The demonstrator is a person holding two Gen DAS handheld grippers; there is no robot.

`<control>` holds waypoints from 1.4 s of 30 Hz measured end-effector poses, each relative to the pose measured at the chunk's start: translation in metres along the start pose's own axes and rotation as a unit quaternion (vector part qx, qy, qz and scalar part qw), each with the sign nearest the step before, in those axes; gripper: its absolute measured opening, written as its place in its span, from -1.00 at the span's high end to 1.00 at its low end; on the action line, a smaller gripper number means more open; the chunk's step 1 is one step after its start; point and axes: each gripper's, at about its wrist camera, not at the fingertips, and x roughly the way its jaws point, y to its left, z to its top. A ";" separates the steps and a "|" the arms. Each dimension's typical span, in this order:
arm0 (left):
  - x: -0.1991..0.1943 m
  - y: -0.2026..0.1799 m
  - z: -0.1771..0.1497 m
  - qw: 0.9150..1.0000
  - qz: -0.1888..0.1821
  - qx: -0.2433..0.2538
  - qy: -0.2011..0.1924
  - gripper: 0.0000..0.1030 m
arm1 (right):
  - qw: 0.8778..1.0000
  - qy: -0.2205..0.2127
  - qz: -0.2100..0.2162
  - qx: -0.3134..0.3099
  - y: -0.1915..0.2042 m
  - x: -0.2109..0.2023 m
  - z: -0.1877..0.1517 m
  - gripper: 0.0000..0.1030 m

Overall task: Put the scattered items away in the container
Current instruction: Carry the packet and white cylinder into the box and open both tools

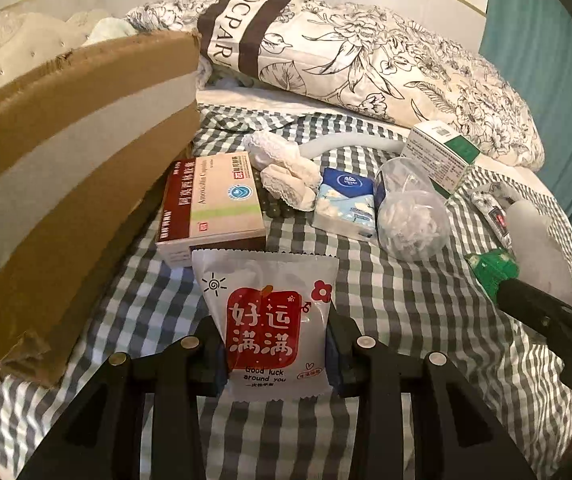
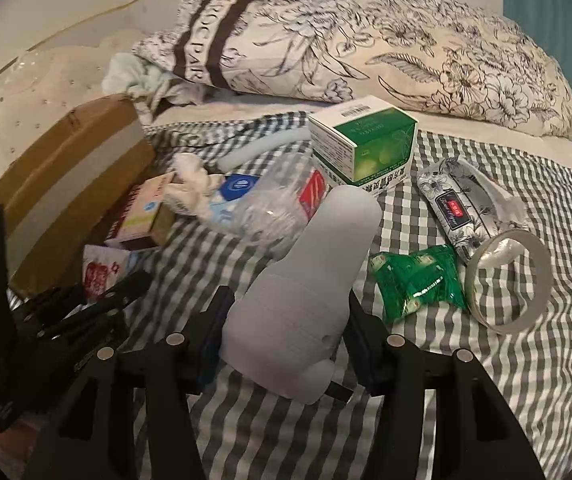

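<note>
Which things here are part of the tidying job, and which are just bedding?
Job: cardboard box; white snack packet in left gripper; grey bottle in right gripper; amoxicillin box; tissue pack; tape roll.
Bedding: floral quilt; checked sheet.

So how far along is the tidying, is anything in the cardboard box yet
Nothing visibly done: the brown cardboard box shows only its outer wall, so its contents are unseen. In hand: the left claw grips a white snack packet with a red label, the right claw a pale grey plastic bottle. Left on the checked sheet: the green-and-white carton, green foil sachet, tape roll, medicine box, tissue pack.
</note>
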 end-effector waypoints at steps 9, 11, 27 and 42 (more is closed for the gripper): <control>-0.040 -0.003 -0.004 1.000 -0.009 -0.017 -0.011 0.27 | 1.000 -0.021 0.020 -0.003 0.001 -0.048 -0.011 -0.03; -0.052 -0.003 -0.004 1.000 -0.010 -0.019 -0.015 0.27 | 0.999 -0.026 0.023 -0.005 0.002 -0.058 -0.012 -0.03; -0.131 0.018 0.036 1.000 0.002 -0.008 -0.030 0.27 | 0.995 -0.074 0.047 -0.041 0.057 -0.113 0.017 -0.03; -0.133 0.152 0.095 0.992 0.080 -0.083 -0.056 0.27 | 0.983 -0.077 0.130 -0.108 0.190 -0.050 0.100 -0.03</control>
